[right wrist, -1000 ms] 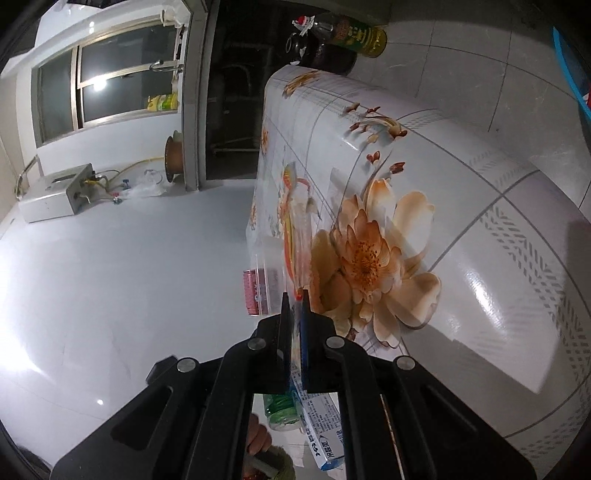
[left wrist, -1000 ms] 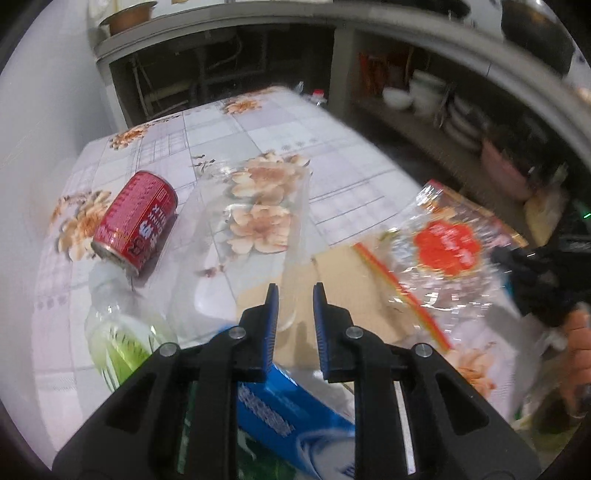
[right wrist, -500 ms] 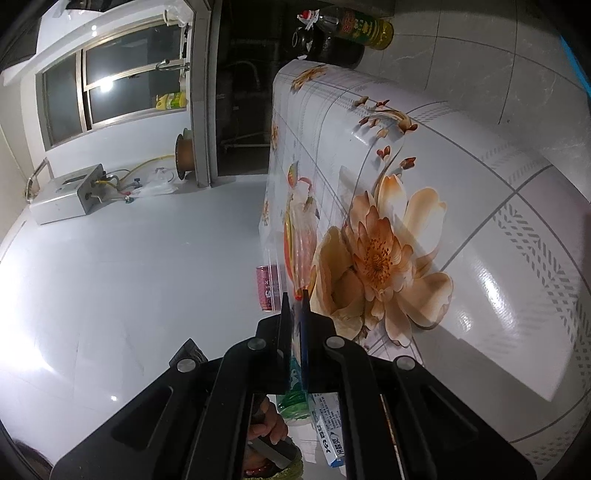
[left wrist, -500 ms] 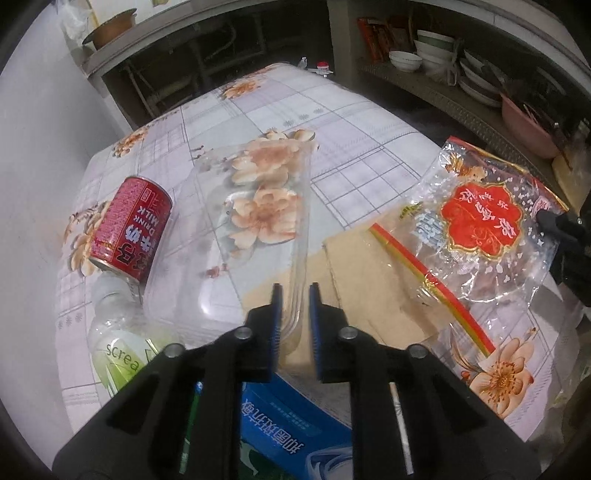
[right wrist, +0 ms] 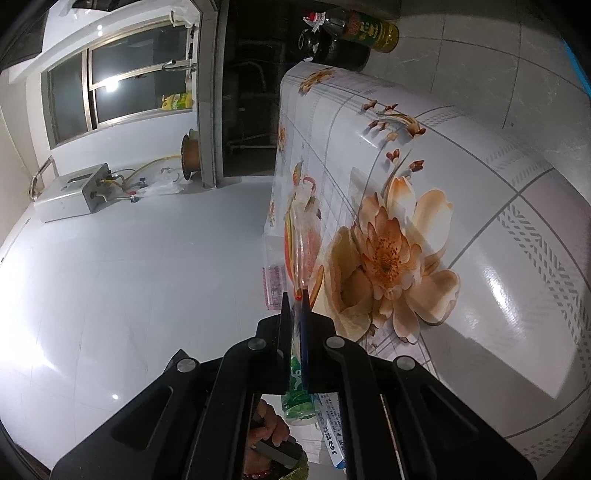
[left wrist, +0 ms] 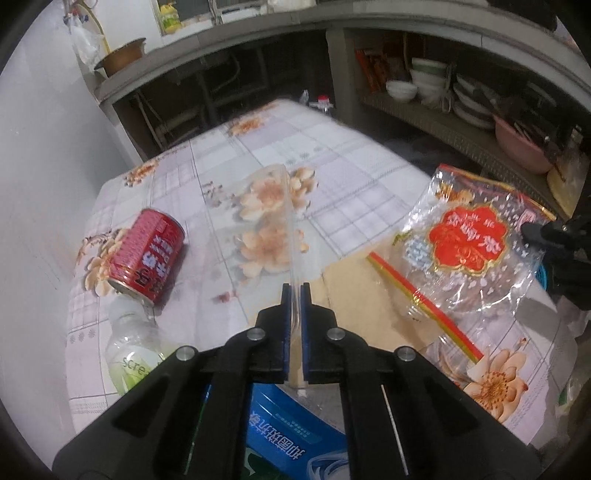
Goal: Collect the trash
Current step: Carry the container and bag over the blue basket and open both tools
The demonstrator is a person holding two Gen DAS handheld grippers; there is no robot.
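Note:
My left gripper (left wrist: pixel 293 286) has its jaws closing on a clear plastic wrapper (left wrist: pixel 290 221), and the pads press on its edge. The wrapper stands edge-up over the floral tablecloth (left wrist: pixel 332 147). To its left lie a red drink can (left wrist: pixel 147 254) and a clear bottle with a green label (left wrist: pixel 129 354). A blue box (left wrist: pixel 295 435) sits under the fingers. At the right a clear bag with a red flower print (left wrist: pixel 467 240) hangs from my right gripper (right wrist: pixel 294 295), which is shut on it (right wrist: pixel 299 236).
A flat piece of cardboard (left wrist: pixel 354 291) lies under the printed bag. Shelves with bowls (left wrist: pixel 424 77) and a pink basin (left wrist: pixel 517 144) stand beyond the table's right edge. An oil bottle (right wrist: pixel 369 29) stands past the table's far end. A hand (right wrist: pixel 266 432) holds the left gripper.
The left jaws have closed from a gap onto the clear wrapper, which went from lying flat to standing edge-up. The right gripper keeps its hold on the printed bag.

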